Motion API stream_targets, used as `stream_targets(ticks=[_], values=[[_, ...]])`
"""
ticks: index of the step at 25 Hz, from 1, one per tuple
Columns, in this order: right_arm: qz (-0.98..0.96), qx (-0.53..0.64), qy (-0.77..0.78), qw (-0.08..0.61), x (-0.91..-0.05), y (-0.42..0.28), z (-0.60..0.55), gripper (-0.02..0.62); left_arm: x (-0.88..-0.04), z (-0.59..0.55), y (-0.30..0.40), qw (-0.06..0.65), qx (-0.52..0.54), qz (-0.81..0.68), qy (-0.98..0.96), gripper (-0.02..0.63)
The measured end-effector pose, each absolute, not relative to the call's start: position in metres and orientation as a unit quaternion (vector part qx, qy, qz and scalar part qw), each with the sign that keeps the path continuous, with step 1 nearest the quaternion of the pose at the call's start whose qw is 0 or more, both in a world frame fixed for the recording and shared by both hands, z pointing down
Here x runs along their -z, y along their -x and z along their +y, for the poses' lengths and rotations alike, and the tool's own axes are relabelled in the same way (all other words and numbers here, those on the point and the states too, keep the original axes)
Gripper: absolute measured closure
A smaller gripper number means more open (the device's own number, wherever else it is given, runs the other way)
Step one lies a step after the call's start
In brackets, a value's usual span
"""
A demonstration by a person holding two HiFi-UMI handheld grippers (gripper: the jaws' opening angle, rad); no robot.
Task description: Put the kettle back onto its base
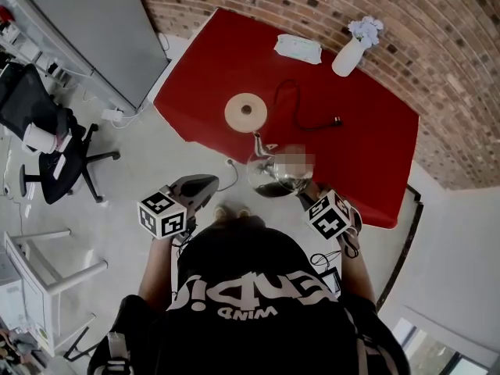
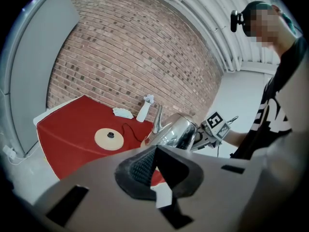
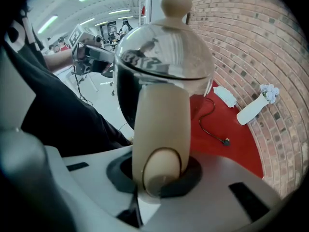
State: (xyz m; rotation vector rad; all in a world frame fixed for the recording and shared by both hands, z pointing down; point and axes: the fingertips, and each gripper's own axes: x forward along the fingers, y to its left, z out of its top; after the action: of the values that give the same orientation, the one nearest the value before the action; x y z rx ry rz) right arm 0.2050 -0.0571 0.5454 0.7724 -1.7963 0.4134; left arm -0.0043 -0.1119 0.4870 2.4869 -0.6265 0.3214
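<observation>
A red table [image 1: 211,61] stands by a brick wall. On it lie the round base [image 1: 245,112], a black cord [image 1: 301,108], a white vase [image 1: 348,55] and a cloth [image 1: 298,48]. The kettle [image 1: 271,172] is up in the air by the near edge of the table, not yet on the base.

The right gripper [image 3: 161,174] squeezes the kettle's pale handle [image 3: 161,120] at its end. The left gripper [image 2: 153,170] has its jaws pressed together with nothing in them.

The kettle looks like shiny metal, so it is likely hard and slippery, and heavy if it is full. The handle is the best place to hold it.

The right gripper view shows the grip and the lid's knob [image 3: 175,1]. The head view shows the gap to the base. The left gripper view shows the spout [image 2: 158,117].
</observation>
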Motion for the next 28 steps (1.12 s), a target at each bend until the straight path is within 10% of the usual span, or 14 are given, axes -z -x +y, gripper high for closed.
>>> stream_targets(ticks=[28], values=[[-0.747,-0.141,-0.339,0.554,-0.522,-0.180,-0.156,0.529,-0.504,-0.162,0.005,0.279,-0.126,-0.185,-0.934,0.597]])
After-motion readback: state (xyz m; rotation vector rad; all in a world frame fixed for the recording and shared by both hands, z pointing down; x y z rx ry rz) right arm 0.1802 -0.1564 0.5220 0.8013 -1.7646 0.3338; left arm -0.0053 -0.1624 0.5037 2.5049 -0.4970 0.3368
